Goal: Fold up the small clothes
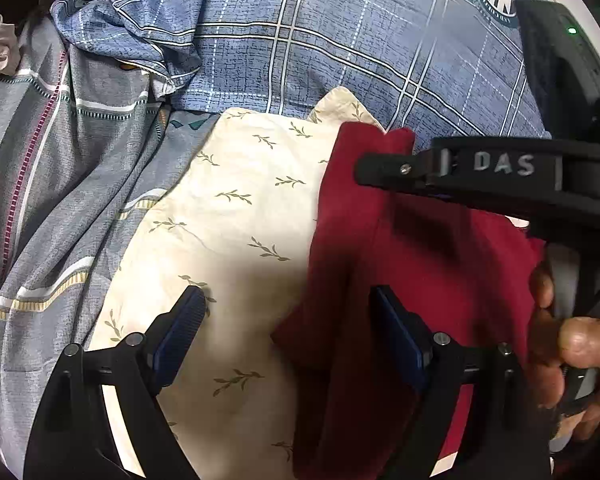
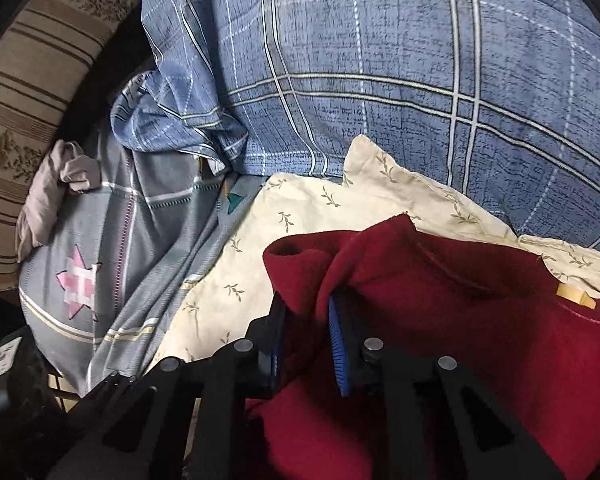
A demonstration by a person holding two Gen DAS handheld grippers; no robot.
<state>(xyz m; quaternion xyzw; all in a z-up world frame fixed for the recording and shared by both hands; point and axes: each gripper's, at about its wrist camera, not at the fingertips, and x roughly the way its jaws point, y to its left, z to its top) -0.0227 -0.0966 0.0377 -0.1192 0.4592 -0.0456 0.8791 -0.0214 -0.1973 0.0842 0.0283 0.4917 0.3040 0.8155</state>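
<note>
One red garment (image 2: 460,320), one cream leaf-print cloth (image 1: 228,208), two grippers.

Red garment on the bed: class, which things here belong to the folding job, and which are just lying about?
Job:
- red garment
- right hand-held gripper, shut on it
- left hand-held gripper, open

Lying about:
- cream leaf-print cloth
- blue checked pillow
- grey striped sheet

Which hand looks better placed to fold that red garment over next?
Probably the right. The right gripper is pinched on a fold of the red garment. The left gripper stands wide open, gripping nothing, over the cream leaf-print cloth.
</note>
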